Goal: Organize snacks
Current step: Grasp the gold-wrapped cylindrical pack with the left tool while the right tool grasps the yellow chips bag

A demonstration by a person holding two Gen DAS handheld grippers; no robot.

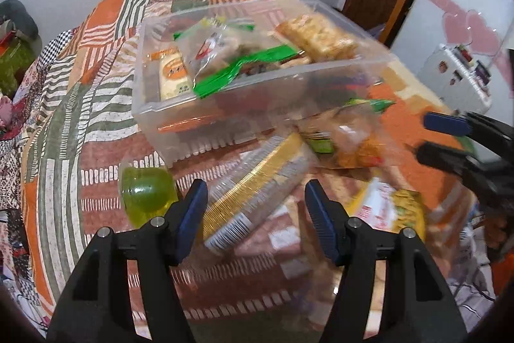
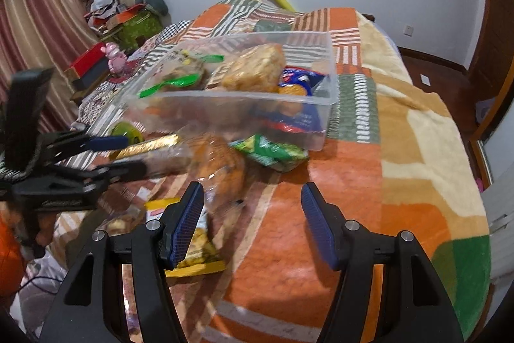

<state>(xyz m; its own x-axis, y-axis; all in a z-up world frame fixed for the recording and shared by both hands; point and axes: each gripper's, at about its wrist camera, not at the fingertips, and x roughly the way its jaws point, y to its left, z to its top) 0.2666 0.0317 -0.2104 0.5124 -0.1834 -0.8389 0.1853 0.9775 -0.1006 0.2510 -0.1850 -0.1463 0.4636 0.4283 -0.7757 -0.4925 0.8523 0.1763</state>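
A clear plastic bin (image 1: 257, 92) holding several snack packs stands on the patchwork bedspread; it also shows in the right wrist view (image 2: 324, 118). Loose snacks lie in front of it: a gold-edged biscuit sleeve (image 1: 257, 198), a clear bag of orange snacks (image 2: 221, 163), a green packet (image 2: 273, 150), a yellow packet (image 2: 192, 243) and a green jelly cup (image 1: 146, 192). My left gripper (image 1: 253, 208) is open just above the biscuit sleeve. My right gripper (image 2: 252, 211) is open and empty over the bedspread, beside the yellow packet.
The bed (image 2: 417, 166) fills both views, with its right edge dropping to a wooden floor. Boxes and clutter (image 2: 96, 63) sit at the far left by a curtain. A white cabinet (image 1: 459, 76) stands right of the bed.
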